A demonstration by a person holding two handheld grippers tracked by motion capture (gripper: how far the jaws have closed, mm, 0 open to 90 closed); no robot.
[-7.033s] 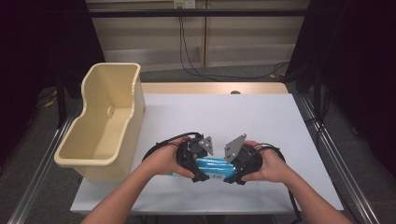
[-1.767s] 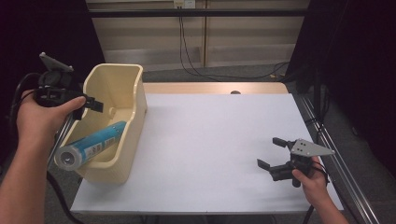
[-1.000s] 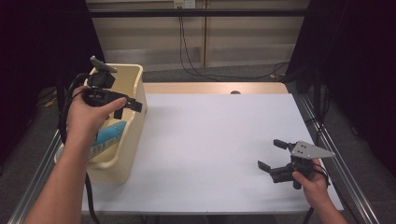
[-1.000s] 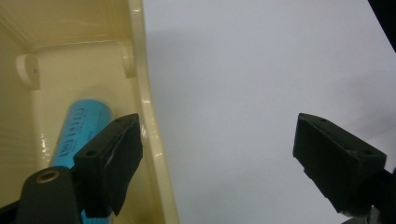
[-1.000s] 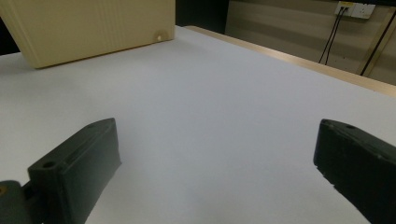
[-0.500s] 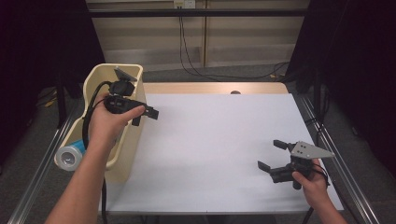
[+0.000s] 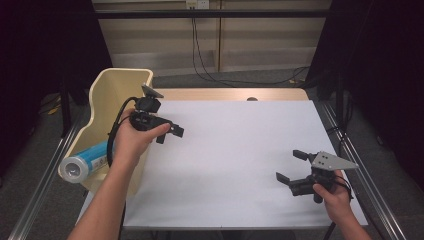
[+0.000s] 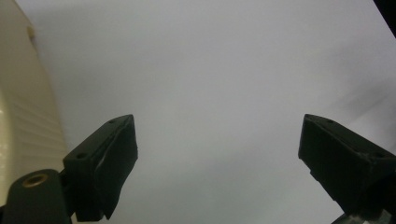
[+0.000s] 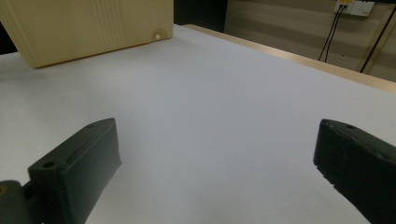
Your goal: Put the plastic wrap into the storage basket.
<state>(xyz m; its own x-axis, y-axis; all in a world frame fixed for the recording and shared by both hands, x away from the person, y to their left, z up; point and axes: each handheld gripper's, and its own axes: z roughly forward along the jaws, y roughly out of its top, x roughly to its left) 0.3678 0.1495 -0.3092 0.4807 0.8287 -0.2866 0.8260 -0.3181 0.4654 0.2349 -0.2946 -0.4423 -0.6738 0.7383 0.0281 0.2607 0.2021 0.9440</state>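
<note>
Risk: blue tube point(image 7: 85, 161) lies in the cream bin point(image 7: 116, 84) at the bench point(image 7: 240, 150) left edge, its near end overhanging the rim; a knock could tip it out. Left gripper point(image 7: 170, 134) and right gripper point(image 7: 291, 166) fingers are spread, empty

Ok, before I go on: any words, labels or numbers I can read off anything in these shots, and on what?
None can be read.
Blue tube lying in the cream bin: it has a pale patch that may be print, too small and blurred to read.
Cream bin: plain, no marking seen, also in the right gripper view.
White table: blank.
Wall socket in the right gripper view: no lettering can be made out.
</note>
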